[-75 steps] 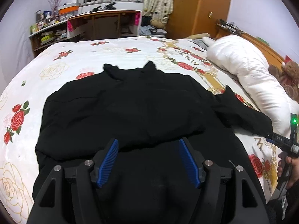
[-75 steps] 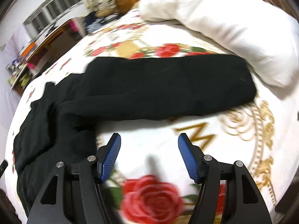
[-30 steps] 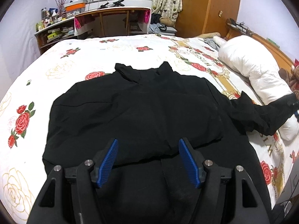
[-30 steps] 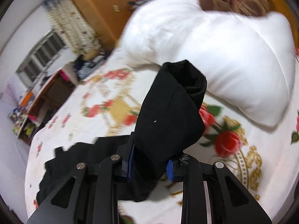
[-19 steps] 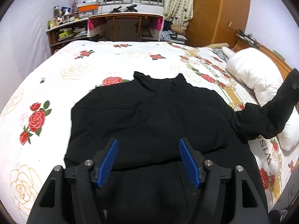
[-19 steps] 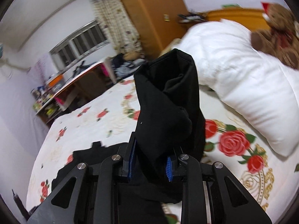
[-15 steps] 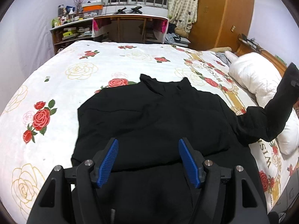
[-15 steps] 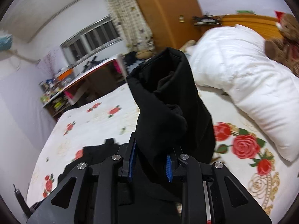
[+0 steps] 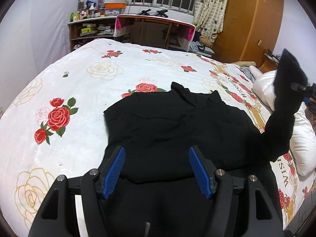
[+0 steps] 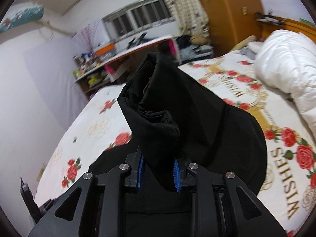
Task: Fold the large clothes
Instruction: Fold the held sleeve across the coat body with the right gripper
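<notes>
One word, "WISHES", reads on the rose-print bedspread (image 10: 284, 177) beside the black garment (image 10: 177, 118).

A: What colour is the garment (image 9: 177, 130)?
B: Plain black, no print. The bedspread (image 9: 83, 90) under it is white, patterned with red roses, green leaves, pale gold outlined roses and gold lettering.
A: And at three o'clock?
B: A plain white quilt (image 9: 302, 138); the wardrobe (image 9: 248, 19) is orange-brown.
</notes>
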Available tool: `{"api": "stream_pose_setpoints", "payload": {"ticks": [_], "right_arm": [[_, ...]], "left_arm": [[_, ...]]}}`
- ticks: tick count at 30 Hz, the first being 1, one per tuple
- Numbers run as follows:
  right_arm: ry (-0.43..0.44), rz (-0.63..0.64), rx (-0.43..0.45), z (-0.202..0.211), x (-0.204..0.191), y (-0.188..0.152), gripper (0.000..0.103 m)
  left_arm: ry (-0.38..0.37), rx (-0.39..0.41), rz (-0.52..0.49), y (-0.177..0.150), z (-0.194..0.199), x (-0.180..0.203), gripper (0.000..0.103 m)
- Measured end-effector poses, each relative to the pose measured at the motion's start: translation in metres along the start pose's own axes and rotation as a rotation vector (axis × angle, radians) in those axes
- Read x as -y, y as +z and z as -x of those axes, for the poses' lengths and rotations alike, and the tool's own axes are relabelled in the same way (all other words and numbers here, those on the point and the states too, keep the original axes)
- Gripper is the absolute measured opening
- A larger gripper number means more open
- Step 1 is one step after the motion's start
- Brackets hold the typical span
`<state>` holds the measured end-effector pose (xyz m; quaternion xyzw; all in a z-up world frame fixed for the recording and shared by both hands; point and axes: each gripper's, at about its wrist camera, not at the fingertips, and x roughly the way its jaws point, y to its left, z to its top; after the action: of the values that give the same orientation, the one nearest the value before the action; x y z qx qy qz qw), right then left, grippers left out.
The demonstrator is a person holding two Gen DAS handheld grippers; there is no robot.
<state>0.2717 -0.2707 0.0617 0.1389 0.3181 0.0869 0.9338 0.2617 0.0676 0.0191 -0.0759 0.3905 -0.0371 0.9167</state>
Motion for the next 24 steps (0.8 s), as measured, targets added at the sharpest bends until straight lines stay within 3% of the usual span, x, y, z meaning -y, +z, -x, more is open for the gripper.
{"api": "stream_pose_setpoints", "payload": {"ticks": [9,18,22,24], "right_arm": [[0.050,0.052,-0.174,-0.091,-0.049,-0.057,0.024],[0.046,0.053,-0.301,-0.150,-0.057,-0.104,0.025],[0.069,0.047,-0.348,-0.168,-0.056,-0.117,0.032],[0.096,0.044,-0.351,-0.171,-0.058,-0.119,0.043]], "left_arm": [[-0.007,-0.012,0.064,-0.009,-0.010,-0.035,0.069],[-0.010,-0.018,0.090,-0.016,-0.022,-0.056,0.069],[-0.028,-0.023,0.090,-0.018,-0.030,-0.052,0.069],[-0.037,-0.026,0.084,-0.018,-0.033,-0.048,0.069]]}}
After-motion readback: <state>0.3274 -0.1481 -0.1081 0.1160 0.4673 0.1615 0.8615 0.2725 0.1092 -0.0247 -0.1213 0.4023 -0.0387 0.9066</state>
